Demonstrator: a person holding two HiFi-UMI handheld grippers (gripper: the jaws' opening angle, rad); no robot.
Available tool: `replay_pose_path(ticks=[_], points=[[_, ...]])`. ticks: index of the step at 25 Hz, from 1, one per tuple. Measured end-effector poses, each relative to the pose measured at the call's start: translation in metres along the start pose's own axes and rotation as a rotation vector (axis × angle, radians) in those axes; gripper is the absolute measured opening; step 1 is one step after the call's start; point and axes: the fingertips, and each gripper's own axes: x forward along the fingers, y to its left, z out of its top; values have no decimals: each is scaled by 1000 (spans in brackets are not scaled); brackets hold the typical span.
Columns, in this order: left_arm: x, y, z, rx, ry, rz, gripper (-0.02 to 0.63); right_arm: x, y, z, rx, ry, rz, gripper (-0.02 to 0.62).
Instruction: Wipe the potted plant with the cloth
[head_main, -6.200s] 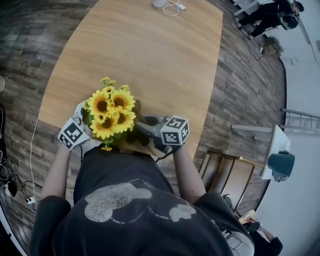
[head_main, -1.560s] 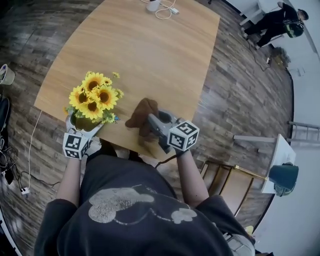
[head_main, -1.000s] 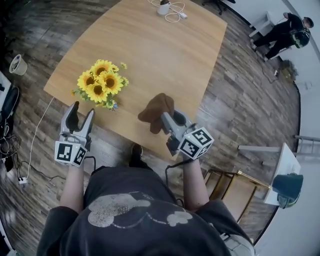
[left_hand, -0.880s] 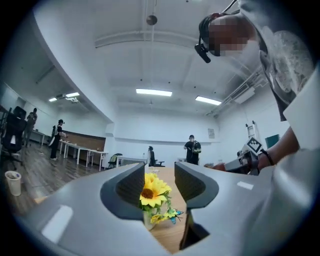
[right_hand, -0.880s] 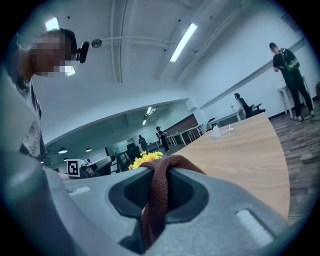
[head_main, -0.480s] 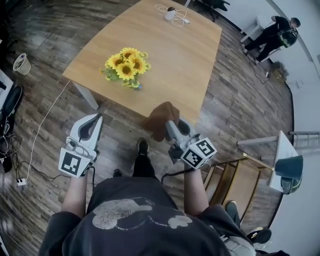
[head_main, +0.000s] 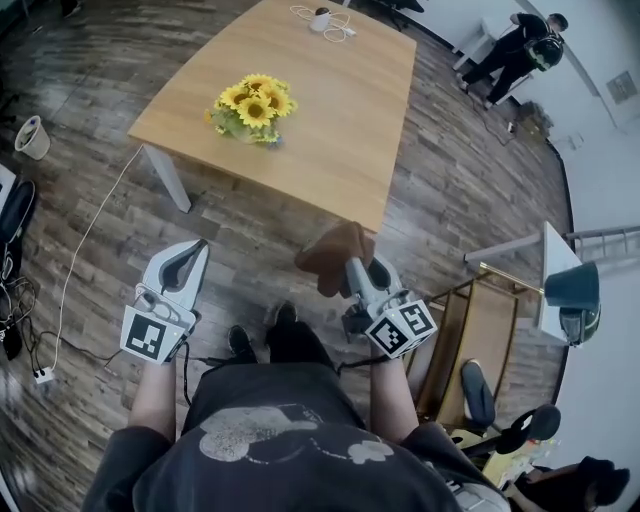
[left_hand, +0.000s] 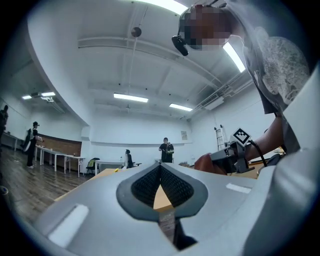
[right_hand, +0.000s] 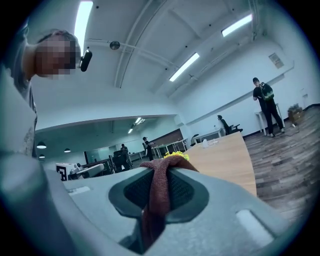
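Observation:
The potted plant, a bunch of yellow sunflowers, stands near the front left corner of the wooden table. I stand back from the table, over the floor. My right gripper is shut on the brown cloth, which bunches over its tips; in the right gripper view the cloth hangs pinched between the pads, with the sunflowers just beyond. My left gripper is shut and empty, its jaws meeting at the tips; my right gripper shows off to its right.
A white item with a coiled cable lies at the table's far end. A cable runs across the plank floor at the left to a socket strip. A wooden rack stands at my right. People stand in the distance.
I have backed away from the table; both grippers came off it and now hover over the floor. The left gripper let go of the plant and shut. The cloth stays in the right gripper.

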Motion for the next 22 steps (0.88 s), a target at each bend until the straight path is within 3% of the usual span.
replay_pose_path(ticks=[7, 16, 22], points=[[-9, -45, 21, 44, -21, -49, 17, -47, 13, 5, -27, -24, 20, 43], [-26, -122, 39, 49, 19, -8, 17, -111, 24, 0, -34, -31, 46, 41], [-48, -141, 29, 69, 88, 51, 17, -136, 26, -14, -46, -17, 44, 41]])
